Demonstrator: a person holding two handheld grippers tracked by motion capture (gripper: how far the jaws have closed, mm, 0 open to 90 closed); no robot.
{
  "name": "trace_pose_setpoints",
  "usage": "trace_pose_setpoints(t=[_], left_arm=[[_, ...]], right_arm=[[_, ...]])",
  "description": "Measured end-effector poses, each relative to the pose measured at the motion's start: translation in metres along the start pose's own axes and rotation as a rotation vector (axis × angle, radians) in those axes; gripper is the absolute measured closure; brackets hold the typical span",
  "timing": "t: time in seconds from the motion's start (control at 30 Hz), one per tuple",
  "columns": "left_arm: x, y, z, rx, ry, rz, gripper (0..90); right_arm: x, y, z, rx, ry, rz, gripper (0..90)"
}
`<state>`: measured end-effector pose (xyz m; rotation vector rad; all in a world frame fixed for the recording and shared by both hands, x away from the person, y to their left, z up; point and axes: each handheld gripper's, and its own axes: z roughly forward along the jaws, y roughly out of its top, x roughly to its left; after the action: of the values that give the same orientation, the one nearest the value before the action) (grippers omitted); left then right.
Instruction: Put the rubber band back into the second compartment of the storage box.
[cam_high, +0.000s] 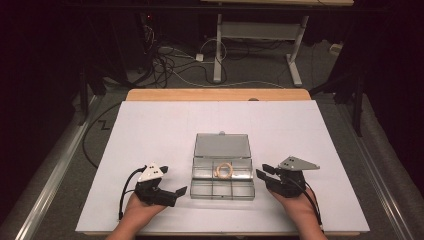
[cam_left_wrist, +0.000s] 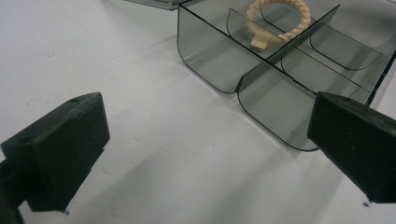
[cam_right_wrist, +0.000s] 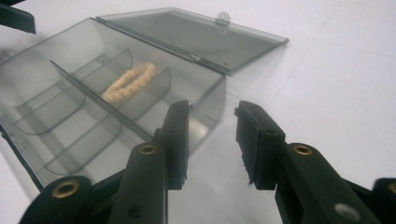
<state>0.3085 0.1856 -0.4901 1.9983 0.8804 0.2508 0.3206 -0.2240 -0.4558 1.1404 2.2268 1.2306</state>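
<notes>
A clear grey plastic box (cam_high: 202, 187) with several compartments sits open at the middle of the table, its lid (cam_high: 222, 145) laid flat behind it. A beige braided bracelet (cam_high: 223, 170) lies in the middle back compartment. My left gripper (cam_high: 176, 187) rests just left of the box, its jaws wide open and empty; in the left gripper view the gripper (cam_left_wrist: 205, 121) faces the box's (cam_left_wrist: 210, 70) rounded corner and the bracelet (cam_left_wrist: 289, 18). My right gripper (cam_high: 261, 171) is close to the box's right side, open; in the right gripper view the gripper (cam_right_wrist: 212, 112) has nothing between its pads, beside the box's corner (cam_right_wrist: 205, 100), the bracelet (cam_right_wrist: 130, 79) beyond.
A white sheet (cam_high: 150, 130) covers the table, with a wooden strip (cam_high: 215, 94) along the far edge. Beyond lie floor cables (cam_high: 170, 65) and a white desk frame (cam_high: 255, 35). Bare white surface surrounds the box on all sides.
</notes>
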Motion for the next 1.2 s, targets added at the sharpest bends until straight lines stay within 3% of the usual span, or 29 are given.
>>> trace_pose_setpoints(t=[0.23, 0.33, 0.53, 0.83, 1.2], left_arm=[[0.0, 0.0, 0.0, -0.002, -0.006, 0.002, 0.0], [0.0, 0.0, 0.0, -0.003, -0.003, 0.001, 0.0], [0.002, 0.001, 0.001, 0.005, -0.005, -0.015, 0.0], [0.002, 0.004, 0.002, -0.003, 0.025, -0.007, 0.0], [0.01, 0.008, 0.006, -0.004, 0.025, -0.055, 0.0]], right_arm=[[-0.015, -0.018, -0.004, 0.026, -0.022, 0.04, 60.2], [-0.018, -0.022, -0.003, 0.038, -0.035, 0.061, 54.1], [-0.021, -0.026, -0.001, 0.038, -0.032, 0.068, 34.8], [-0.024, -0.026, 0.0, 0.032, -0.073, 0.094, 1.8], [-0.029, -0.022, 0.001, -0.003, -0.104, 0.1, 0.0]])
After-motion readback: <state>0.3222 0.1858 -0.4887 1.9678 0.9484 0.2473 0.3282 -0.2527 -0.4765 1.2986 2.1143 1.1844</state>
